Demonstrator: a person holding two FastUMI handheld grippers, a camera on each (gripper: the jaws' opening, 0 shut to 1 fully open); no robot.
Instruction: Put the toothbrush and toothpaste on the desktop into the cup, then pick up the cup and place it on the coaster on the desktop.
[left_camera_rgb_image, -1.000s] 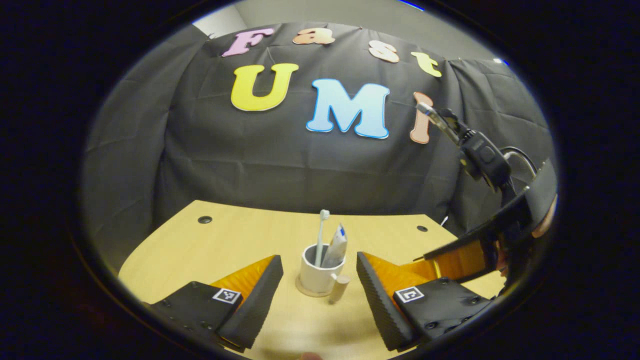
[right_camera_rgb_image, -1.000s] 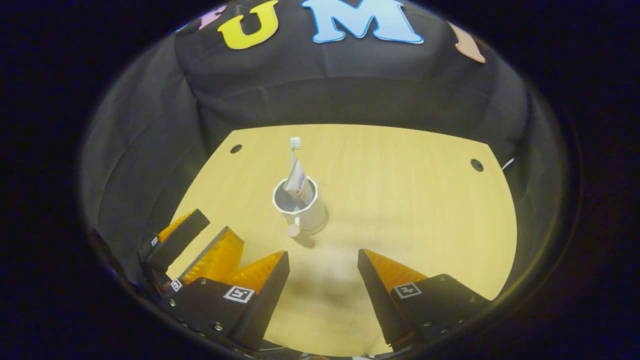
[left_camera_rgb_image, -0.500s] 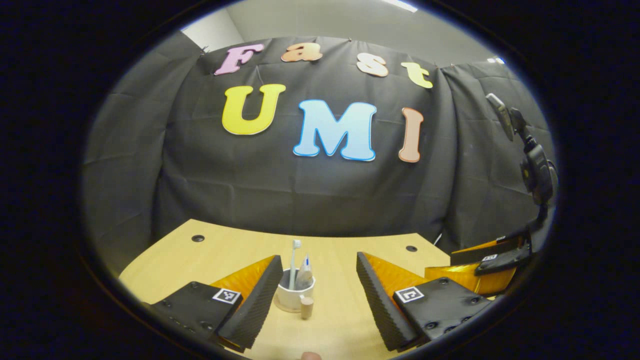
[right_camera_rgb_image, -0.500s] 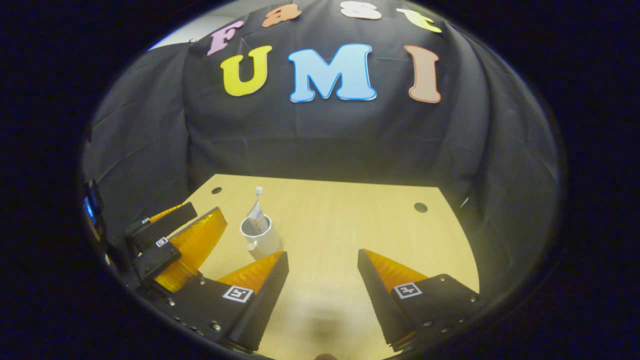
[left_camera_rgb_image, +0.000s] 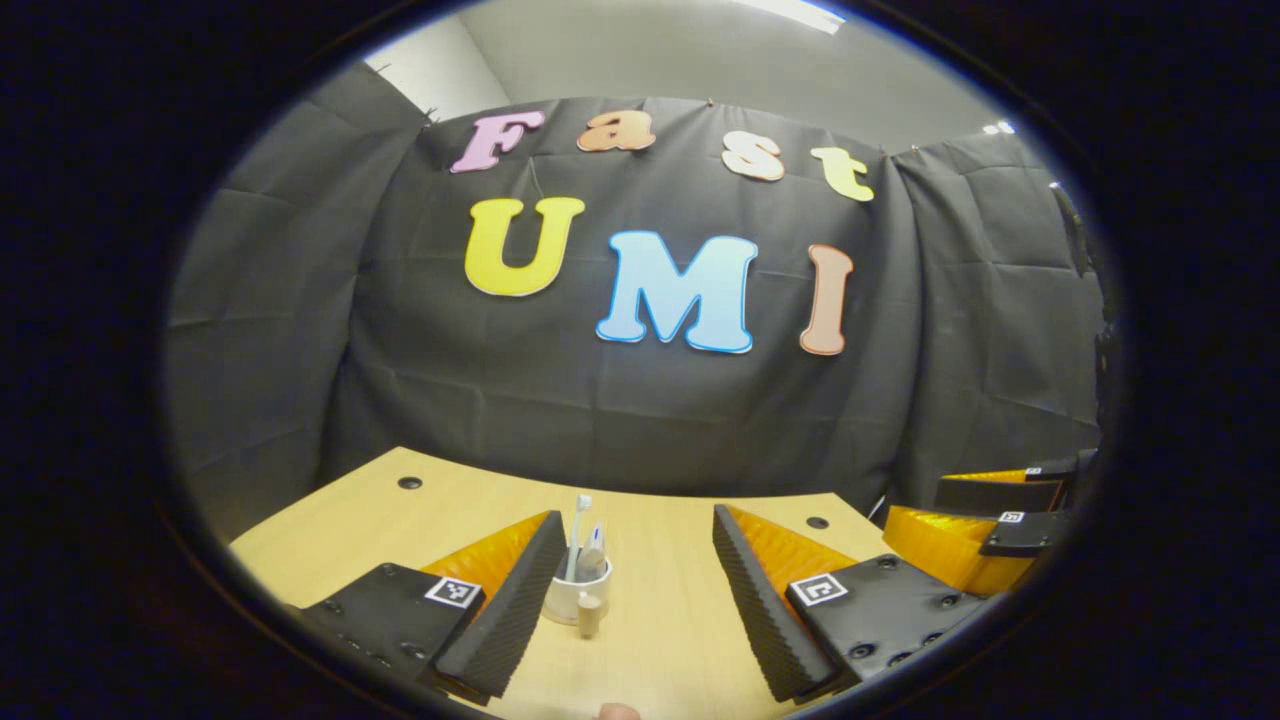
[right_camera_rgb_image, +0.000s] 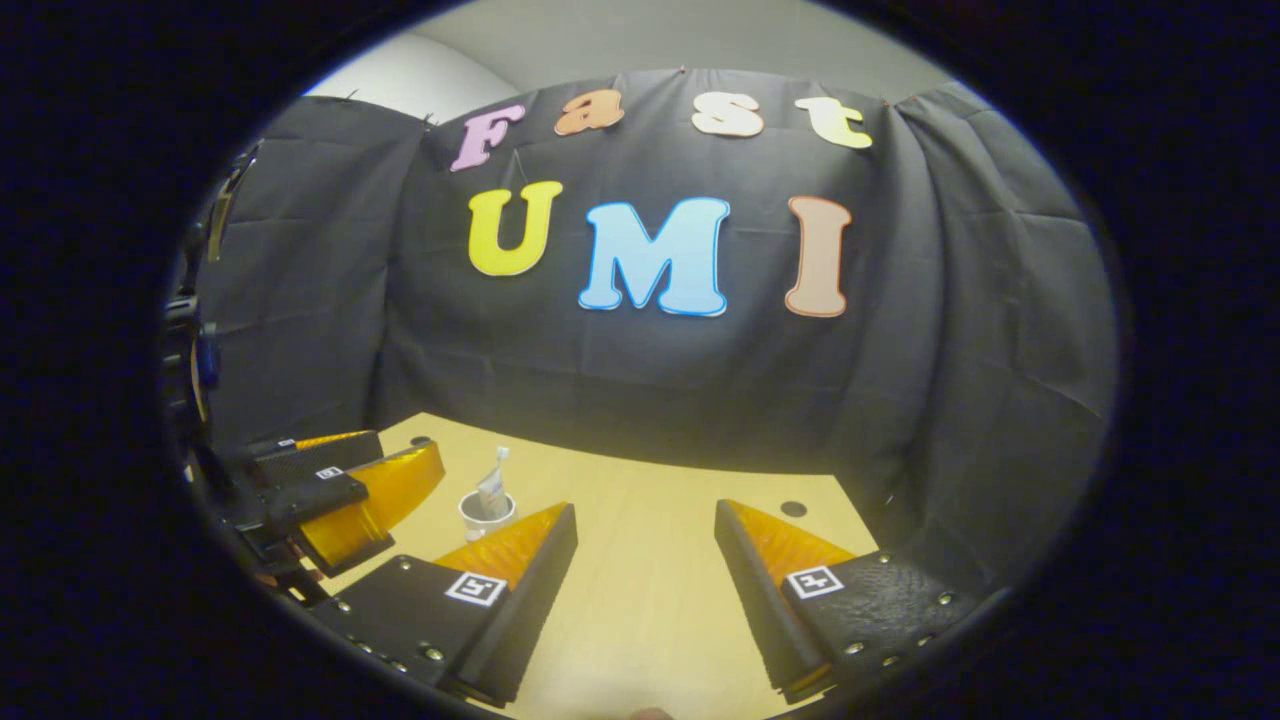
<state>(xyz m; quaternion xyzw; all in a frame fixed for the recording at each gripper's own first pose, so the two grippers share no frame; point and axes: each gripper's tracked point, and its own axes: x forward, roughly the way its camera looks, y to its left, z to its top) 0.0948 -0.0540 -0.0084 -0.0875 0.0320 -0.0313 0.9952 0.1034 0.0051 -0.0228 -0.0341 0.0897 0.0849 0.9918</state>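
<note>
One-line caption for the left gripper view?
Open left claw facing the cup holding toothbrush and toothpaste on the desk.

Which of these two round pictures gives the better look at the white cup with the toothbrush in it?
The left gripper view: the cup stands near the middle, with its handle, the toothbrush and the toothpaste all visible, though the finger partly covers its left side. In the right gripper view the cup is smaller, off to the left, its base hidden behind a finger.

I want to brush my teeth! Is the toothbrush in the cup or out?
In. The white toothbrush stands upright inside the small white cup, bristles above the rim.
</note>
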